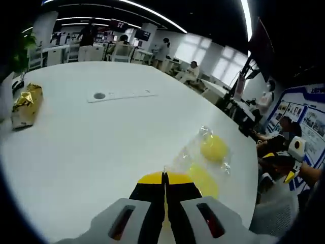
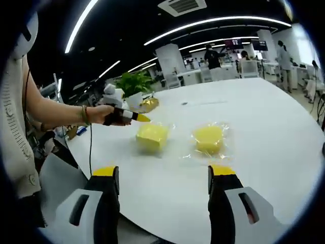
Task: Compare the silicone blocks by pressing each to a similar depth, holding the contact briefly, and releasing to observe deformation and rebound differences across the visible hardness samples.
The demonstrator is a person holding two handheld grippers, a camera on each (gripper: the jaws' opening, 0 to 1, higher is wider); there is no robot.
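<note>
Two yellow silicone blocks lie side by side on the white table (image 2: 274, 127), each in clear plastic wrap. In the right gripper view they are the left block (image 2: 151, 136) and the right block (image 2: 208, 137). My right gripper (image 2: 162, 171) stands wide open short of them, holding nothing. My left gripper (image 2: 142, 118), held in a hand, points its shut yellow tip at the left block's upper edge; whether it touches I cannot tell. In the left gripper view my left gripper (image 1: 163, 178) is shut, with one block (image 1: 205, 182) just right of its tip and the other block (image 1: 213, 147) beyond.
A gold foil bag (image 1: 26, 104) lies at the table's left edge, and a flat white strip (image 1: 119, 95) lies farther back. A potted plant (image 2: 134, 81) stands past the table. The person's sleeve and arm (image 2: 56, 114) fill the left. Other people sit at desks behind.
</note>
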